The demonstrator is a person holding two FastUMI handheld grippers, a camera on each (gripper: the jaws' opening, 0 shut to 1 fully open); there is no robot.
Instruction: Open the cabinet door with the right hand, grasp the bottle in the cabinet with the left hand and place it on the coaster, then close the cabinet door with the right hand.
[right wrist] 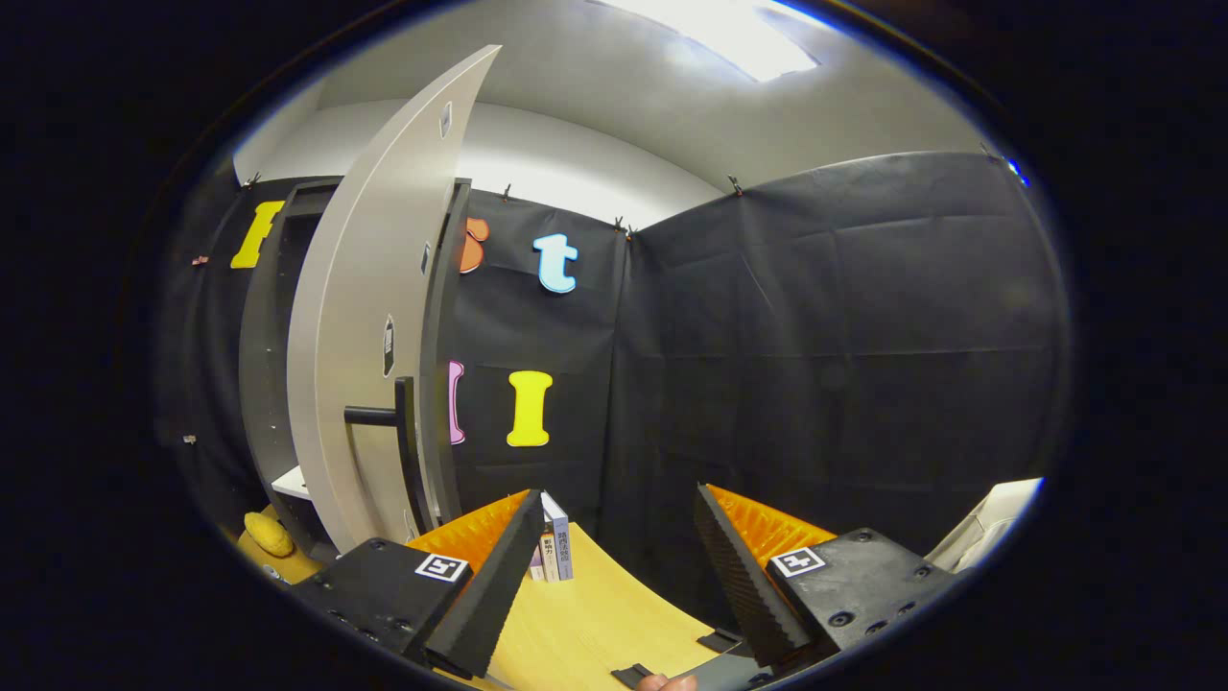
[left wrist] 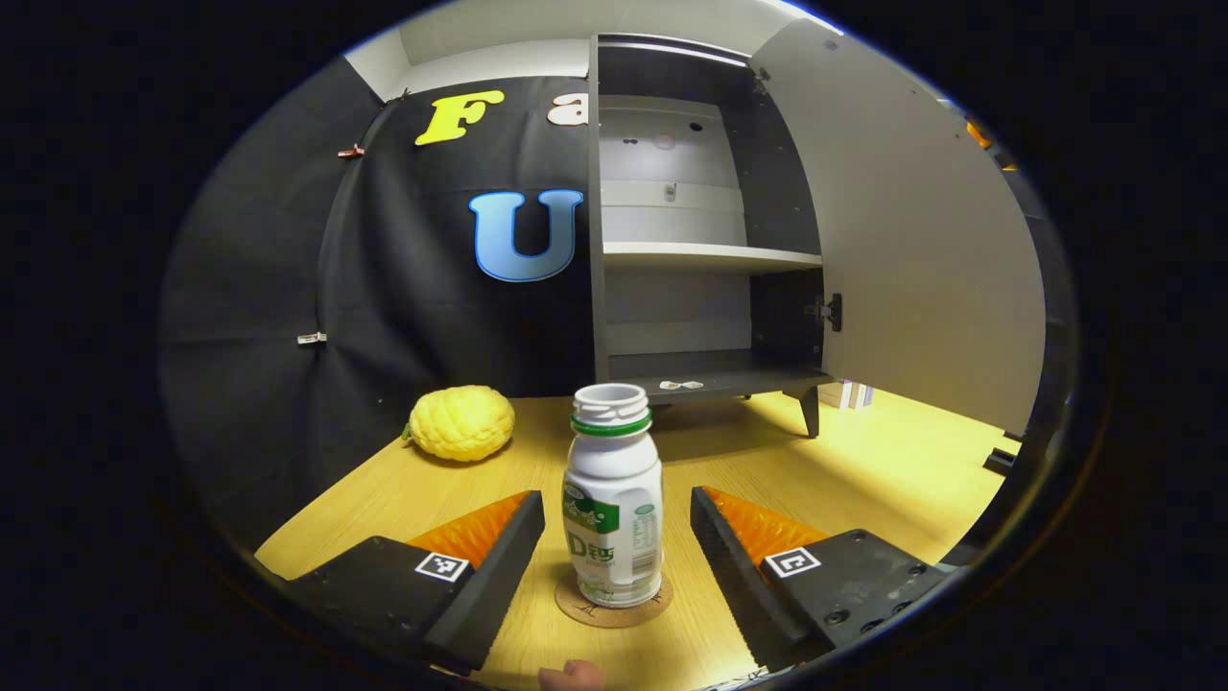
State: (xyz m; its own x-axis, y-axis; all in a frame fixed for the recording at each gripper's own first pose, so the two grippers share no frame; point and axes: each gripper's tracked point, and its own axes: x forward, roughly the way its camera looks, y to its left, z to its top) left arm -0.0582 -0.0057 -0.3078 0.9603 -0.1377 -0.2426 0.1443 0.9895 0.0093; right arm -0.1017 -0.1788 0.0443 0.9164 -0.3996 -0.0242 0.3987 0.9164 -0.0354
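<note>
A white bottle [left wrist: 613, 499] with a green neck ring and no cap stands upright on a round cork coaster [left wrist: 614, 603] on the wooden table. My left gripper [left wrist: 617, 518] is open, its fingers on either side of the bottle with a gap on each side. Behind it the cabinet [left wrist: 705, 259] stands with its grey door [left wrist: 921, 240] swung wide to the right. In the right gripper view the door [right wrist: 369, 326] and its dark bar handle [right wrist: 398, 437] are to the left of my right gripper [right wrist: 614, 537], which is open and holds nothing.
A yellow bumpy fruit [left wrist: 460, 422] lies on the table left of the bottle, near the cloth wall. Small books [right wrist: 554, 549] stand on the table by the cabinet's right side. The cabinet has a white shelf [left wrist: 710, 255] and short legs. A white box edge [right wrist: 988, 528] sits far right.
</note>
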